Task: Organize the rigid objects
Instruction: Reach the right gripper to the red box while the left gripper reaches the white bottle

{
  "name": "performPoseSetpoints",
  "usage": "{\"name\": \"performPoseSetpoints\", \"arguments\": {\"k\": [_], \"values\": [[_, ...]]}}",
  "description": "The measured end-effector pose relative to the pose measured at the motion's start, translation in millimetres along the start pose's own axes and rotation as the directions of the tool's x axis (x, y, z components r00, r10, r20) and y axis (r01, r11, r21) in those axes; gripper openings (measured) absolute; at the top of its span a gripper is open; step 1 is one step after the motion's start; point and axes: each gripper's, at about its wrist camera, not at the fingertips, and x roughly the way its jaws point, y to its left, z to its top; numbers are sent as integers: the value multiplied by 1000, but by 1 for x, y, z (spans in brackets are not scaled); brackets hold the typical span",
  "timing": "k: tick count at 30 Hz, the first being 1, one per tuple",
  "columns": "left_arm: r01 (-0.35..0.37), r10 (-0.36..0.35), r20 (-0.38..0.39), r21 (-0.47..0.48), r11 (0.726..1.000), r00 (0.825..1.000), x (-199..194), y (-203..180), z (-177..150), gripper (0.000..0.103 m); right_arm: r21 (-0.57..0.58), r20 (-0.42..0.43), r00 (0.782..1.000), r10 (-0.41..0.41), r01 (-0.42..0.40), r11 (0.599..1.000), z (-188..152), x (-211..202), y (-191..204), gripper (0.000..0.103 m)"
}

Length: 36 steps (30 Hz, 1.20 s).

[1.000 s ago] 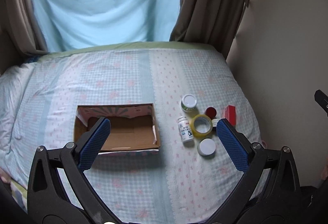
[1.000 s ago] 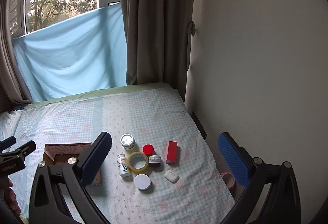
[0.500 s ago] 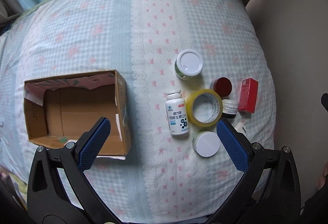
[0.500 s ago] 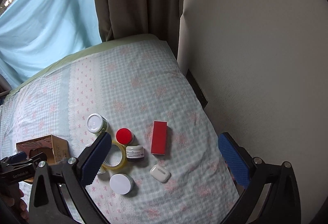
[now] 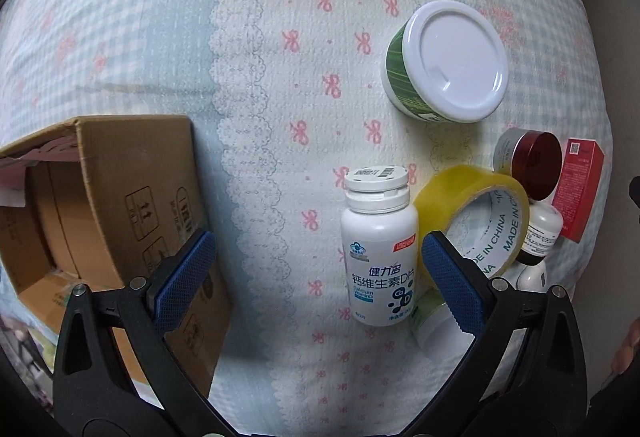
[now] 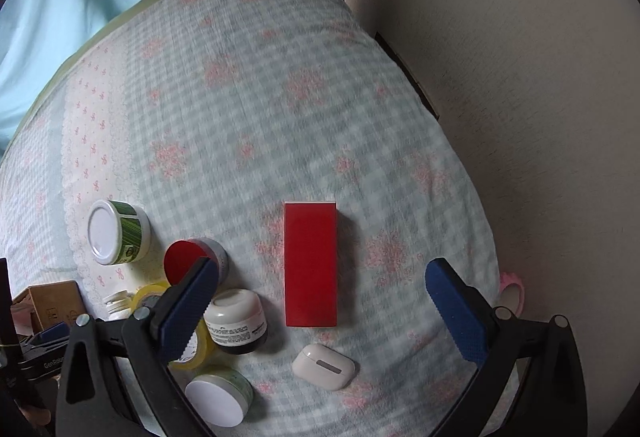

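The left gripper hangs low over the bed, its jaws spread wide and holding nothing; between them, nearer the right-hand pad, lies a white vitamin bottle on its side, cap pointing away; the left-hand pad sits over the near corner of an open cardboard box that rests on the quilt to the left. A roll of yellow tape lies touching the bottle's right side; beyond it stands a green tub with a white lid, well apart from the bottle; a red-lidded jar, a small white-lidded jar and a red carton crowd the right edge.

The right gripper also has its jaws spread and empty; the red carton lies flat between them, lengthways along the view, touching neither pad; a white earbud case lies just nearer than the carton. To the left cluster the small white-lidded jar, the red-lidded jar, the green tub, part of the tape roll behind the left pad, and a second white-lidded tub at the bottom; the box's corner shows at the far left edge.
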Motion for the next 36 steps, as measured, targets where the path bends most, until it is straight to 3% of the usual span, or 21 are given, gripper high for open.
{"name": "performPoseSetpoints", "arguments": {"k": [10,13,17,23,28,32,36], "values": [[-99,98,8,97,990,995,20,-31,7,101,8,-106,994,2,-1,1000,13,58,4,84],[-89,91,-13,137,987,996,23,-46,4,88,1,-134,991,-9,9,1000,16,70,5,78],[-133,132,15,179,975,991,22,-60,3,87,-14,-171,985,-20,18,1000,14,85,9,72],[-85,92,-32,158,984,995,39,-60,6,83,-23,-210,978,-19,15,1000,5,111,12,68],[-58,68,-75,133,989,995,55,-62,-6,59,-30,-237,971,-13,7,1000,-10,134,11,54],[-29,38,-113,80,996,993,71,-61,-23,58,-36,-233,972,-17,9,999,-20,149,11,52],[-5,10,-112,41,999,994,77,-56,-33,57,-35,-228,973,-36,29,999,-17,153,19,42]]}}
